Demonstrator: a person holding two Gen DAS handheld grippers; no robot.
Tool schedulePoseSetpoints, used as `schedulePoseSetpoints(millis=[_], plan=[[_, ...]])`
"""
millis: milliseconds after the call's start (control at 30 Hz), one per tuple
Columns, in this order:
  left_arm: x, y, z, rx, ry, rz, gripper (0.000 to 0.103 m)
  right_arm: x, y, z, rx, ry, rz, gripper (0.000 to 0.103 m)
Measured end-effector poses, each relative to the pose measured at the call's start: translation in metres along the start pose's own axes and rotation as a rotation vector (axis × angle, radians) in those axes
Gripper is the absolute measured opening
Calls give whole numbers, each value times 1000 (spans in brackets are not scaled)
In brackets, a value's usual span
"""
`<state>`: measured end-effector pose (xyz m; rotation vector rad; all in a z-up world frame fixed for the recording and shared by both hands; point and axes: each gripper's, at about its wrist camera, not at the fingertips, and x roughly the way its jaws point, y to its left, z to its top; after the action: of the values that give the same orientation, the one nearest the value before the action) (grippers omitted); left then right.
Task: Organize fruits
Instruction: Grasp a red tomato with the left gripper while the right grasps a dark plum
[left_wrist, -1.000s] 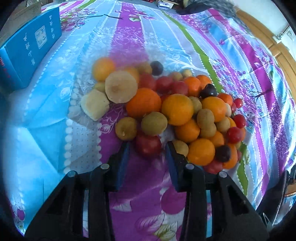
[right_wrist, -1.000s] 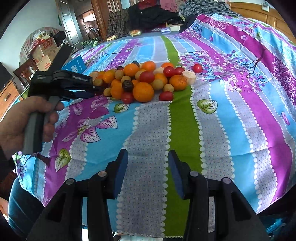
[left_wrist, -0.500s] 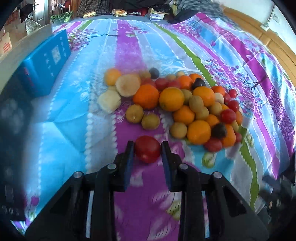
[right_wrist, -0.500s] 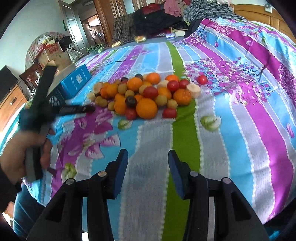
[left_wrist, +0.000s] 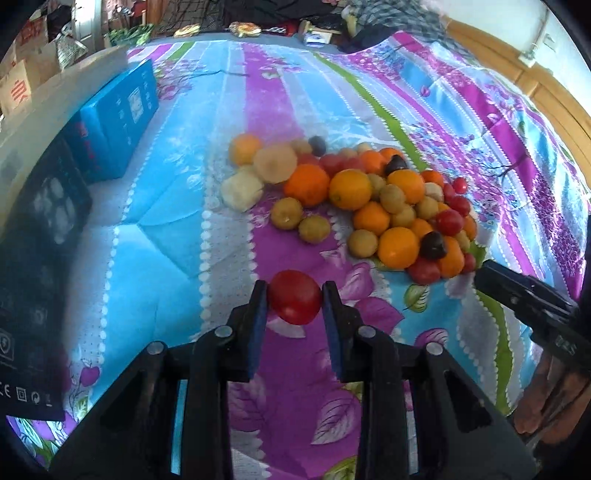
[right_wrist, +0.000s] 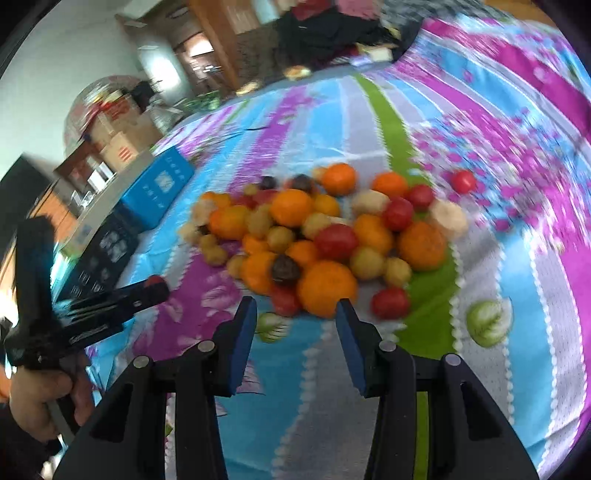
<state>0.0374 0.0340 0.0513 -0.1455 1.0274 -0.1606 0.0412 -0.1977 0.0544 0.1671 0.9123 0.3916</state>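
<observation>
A heap of fruit (left_wrist: 369, 206) lies on the striped floral cloth: oranges, red tomatoes, small yellow-green fruits, dark plums and pale peeled pieces. My left gripper (left_wrist: 294, 287) is shut on a red tomato (left_wrist: 295, 299), held a little above the cloth on the near side of the heap. In the right wrist view the heap (right_wrist: 325, 236) is blurred and fills the middle. My right gripper (right_wrist: 296, 302) is open just short of a large orange (right_wrist: 327, 288), with nothing between its pads. The left gripper (right_wrist: 157, 290) shows there at the left, with a hand (right_wrist: 40, 398) around its handle.
A blue box (left_wrist: 118, 122) and a black box (left_wrist: 37, 258) lie on the cloth left of the heap. One tomato (right_wrist: 463, 181) sits apart at the far right. Cardboard boxes and furniture stand beyond the far edge. My right gripper (left_wrist: 487, 275) enters the left wrist view from the right.
My left gripper has shut on the red tomato and drawn it back out of the heap. My right gripper has moved in toward the heap, which now looks much larger.
</observation>
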Motion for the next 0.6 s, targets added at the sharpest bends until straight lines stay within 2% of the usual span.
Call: schedulePoseSetpoints(millis=[133, 200, 267, 400, 500, 600], plan=[[2, 2, -4, -7, 13, -2, 30, 7, 16, 7, -99, -21, -25, 50], [1, 1, -3, -6, 12, -10, 30, 13, 22, 14, -155, -25, -31, 45], [0, 0, -1, -5, 5, -14, 30, 19, 28, 19, -230, -25, -44, 45], [3, 2, -1, -7, 11, -20, 30, 40, 39, 20, -426, 20, -112, 42], [4, 3, -3, -10, 11, -29, 30, 52, 38, 17, -509, 57, -147, 38], [5, 3, -3, -11, 12, -31, 30, 54, 37, 14, -557, 53, -160, 37]])
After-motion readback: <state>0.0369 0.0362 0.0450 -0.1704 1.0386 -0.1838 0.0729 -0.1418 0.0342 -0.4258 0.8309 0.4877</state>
